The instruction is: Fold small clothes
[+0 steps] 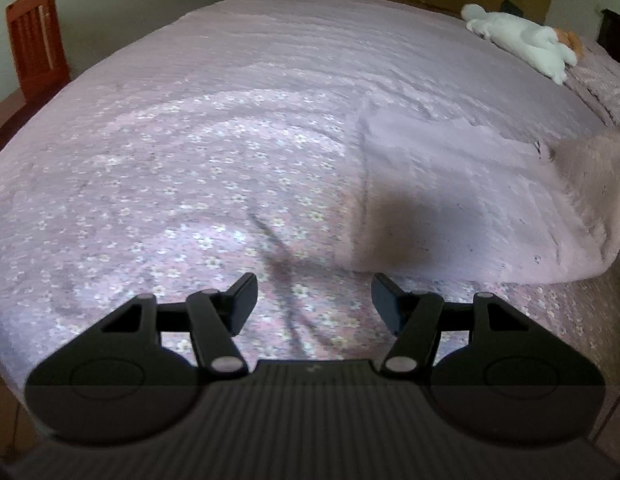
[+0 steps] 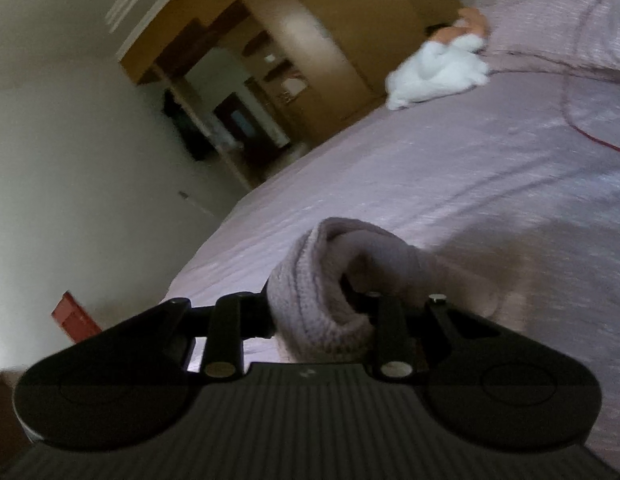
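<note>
A small pale pink knit garment [image 1: 462,200] lies on the bed at the right of the left wrist view, its right edge lifted upward toward the frame's edge. My left gripper [image 1: 314,300] hovers open just in front of the garment's near left corner, nothing between its fingers. In the right wrist view my right gripper [image 2: 322,316] is shut on a bunched roll of the same pink knit garment [image 2: 330,272], held above the bed with the camera tilted.
The bed [image 1: 190,152] is covered by a lilac floral sheet. A white plush toy [image 1: 518,40] lies near the far right by the pillows [image 2: 562,28]. A red wooden chair [image 1: 36,40] stands at the left. A brown wardrobe [image 2: 310,60] stands beyond the bed.
</note>
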{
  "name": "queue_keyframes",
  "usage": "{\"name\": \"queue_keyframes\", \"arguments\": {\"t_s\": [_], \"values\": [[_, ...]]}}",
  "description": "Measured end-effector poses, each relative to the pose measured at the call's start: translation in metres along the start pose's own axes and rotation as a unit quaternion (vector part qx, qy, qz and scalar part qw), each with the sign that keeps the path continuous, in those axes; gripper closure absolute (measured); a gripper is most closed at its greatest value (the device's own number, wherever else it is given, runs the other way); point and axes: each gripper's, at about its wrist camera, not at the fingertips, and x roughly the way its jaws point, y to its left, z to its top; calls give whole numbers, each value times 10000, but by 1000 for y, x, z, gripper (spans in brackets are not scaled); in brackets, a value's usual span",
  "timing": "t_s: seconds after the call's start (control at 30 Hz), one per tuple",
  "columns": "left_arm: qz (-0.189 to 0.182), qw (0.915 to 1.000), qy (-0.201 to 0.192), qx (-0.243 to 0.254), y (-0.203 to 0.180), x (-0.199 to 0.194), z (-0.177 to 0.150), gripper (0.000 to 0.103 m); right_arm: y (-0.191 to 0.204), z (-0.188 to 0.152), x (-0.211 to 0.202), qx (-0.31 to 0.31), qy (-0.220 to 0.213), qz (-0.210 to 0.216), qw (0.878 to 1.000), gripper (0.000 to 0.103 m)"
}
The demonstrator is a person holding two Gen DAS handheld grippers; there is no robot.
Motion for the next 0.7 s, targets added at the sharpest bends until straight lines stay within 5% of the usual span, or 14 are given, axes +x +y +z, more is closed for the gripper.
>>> {"name": "queue_keyframes", "arguments": {"t_s": [0.3,0.7], "values": [[178,9991,-228,-300,30,-10,10,38,91,-12,39,-602,354,588,9958,74],[387,9976,-321,-482,62,-1,20,38,170,-126,107,-1776,1298,441,9745,74]]}}
